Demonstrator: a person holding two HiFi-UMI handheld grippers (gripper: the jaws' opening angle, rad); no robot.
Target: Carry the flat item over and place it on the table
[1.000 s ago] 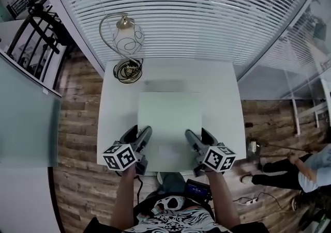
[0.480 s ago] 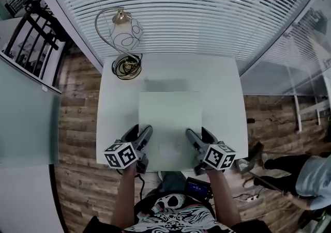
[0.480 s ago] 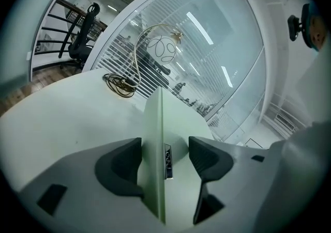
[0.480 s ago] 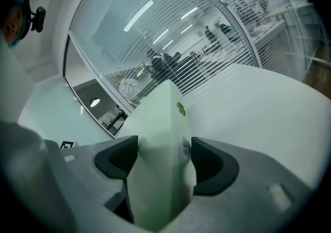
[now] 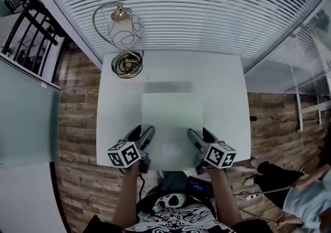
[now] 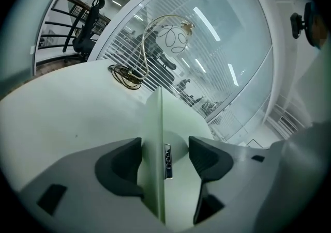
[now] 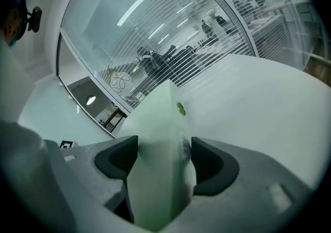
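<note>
A pale green flat item (image 5: 171, 118) hangs level just above the white table (image 5: 222, 87), and its shadow falls past its far edge. My left gripper (image 5: 143, 129) is shut on the item's near left edge. My right gripper (image 5: 199, 131) is shut on the near right edge. In the left gripper view the flat item (image 6: 155, 123) stands edge-on between the jaws of my left gripper (image 6: 164, 157), and a small label shows on its rim. In the right gripper view the flat item (image 7: 160, 123) fills the gap between the jaws of my right gripper (image 7: 164, 159).
A wire-framed lamp with a glass globe (image 5: 123, 28) and a coiled cable (image 5: 126, 64) stand at the table's far left corner. White blinds (image 5: 196, 4) run behind the table. Wooden floor lies on both sides. A person (image 5: 305, 196) crouches at the lower right.
Both grippers and the flat item have drifted slightly nearer and to the right over the table. The person at the right has moved further toward the lower right corner.
</note>
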